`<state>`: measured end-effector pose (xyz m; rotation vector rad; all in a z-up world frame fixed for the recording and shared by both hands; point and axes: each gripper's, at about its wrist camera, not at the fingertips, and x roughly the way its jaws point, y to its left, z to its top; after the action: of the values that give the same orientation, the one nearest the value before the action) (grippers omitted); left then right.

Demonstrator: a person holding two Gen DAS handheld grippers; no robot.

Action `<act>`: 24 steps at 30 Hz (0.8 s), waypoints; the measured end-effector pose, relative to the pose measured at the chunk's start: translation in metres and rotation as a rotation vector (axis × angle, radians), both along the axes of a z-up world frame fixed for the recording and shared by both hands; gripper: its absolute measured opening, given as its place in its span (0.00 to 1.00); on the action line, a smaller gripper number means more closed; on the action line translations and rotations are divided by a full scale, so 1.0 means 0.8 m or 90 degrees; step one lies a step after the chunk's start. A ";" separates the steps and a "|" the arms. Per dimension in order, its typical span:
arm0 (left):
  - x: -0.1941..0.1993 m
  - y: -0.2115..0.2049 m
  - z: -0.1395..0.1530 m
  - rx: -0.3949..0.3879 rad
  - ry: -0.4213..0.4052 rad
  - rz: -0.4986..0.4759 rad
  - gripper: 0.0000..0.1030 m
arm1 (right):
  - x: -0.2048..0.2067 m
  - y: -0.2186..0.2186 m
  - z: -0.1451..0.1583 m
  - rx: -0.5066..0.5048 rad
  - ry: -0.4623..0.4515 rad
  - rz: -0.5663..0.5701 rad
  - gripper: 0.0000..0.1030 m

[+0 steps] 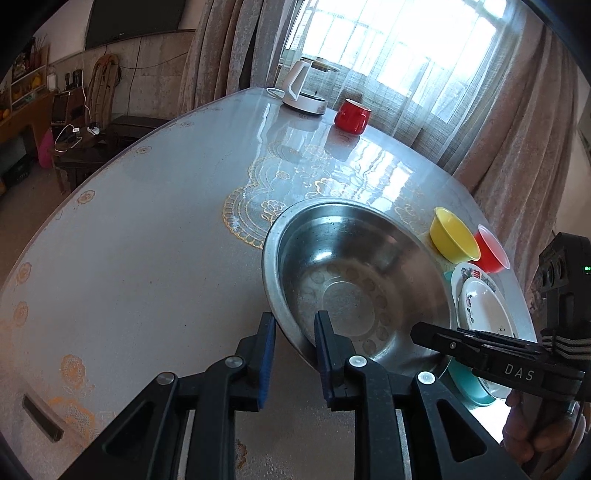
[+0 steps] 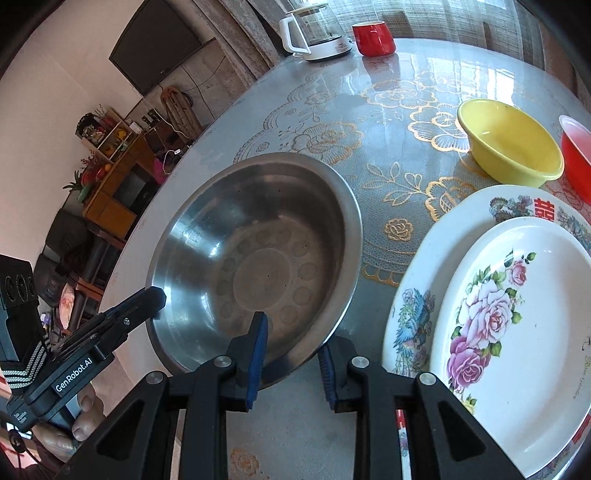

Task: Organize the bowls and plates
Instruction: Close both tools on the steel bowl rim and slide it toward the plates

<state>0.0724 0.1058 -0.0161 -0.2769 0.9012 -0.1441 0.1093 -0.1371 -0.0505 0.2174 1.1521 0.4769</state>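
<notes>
A large steel basin (image 1: 351, 277) (image 2: 251, 251) rests on the round table (image 1: 147, 240). My left gripper (image 1: 295, 332) (image 2: 157, 295) holds its near-left rim, one finger inside the basin and one outside. On the opposite side my right gripper (image 2: 293, 343) (image 1: 424, 332) clamps the rim the same way. Right of the basin lies a small floral plate (image 2: 517, 332) (image 1: 484, 306) on a bigger patterned plate (image 2: 417, 277), with a teal plate (image 1: 469, 384) beneath. A yellow bowl (image 2: 509, 147) (image 1: 452, 236) and a red bowl (image 2: 576, 155) (image 1: 491, 251) stand behind them.
A glass kettle with a white handle (image 1: 306, 88) (image 2: 314, 33) and a red mug (image 1: 351, 114) (image 2: 373, 37) stand at the table's far edge by the curtained window. Left of the basin is bare tablecloth. The table's curved edge runs close on the left.
</notes>
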 end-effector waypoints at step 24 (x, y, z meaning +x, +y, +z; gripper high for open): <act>-0.004 0.017 0.034 0.057 -0.070 0.033 0.22 | -0.028 -0.036 0.032 0.018 -0.116 -0.037 0.34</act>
<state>0.0695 0.1191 0.0113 -0.2074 0.7885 -0.0700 0.0872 -0.1659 -0.0250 0.2270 0.9587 0.4524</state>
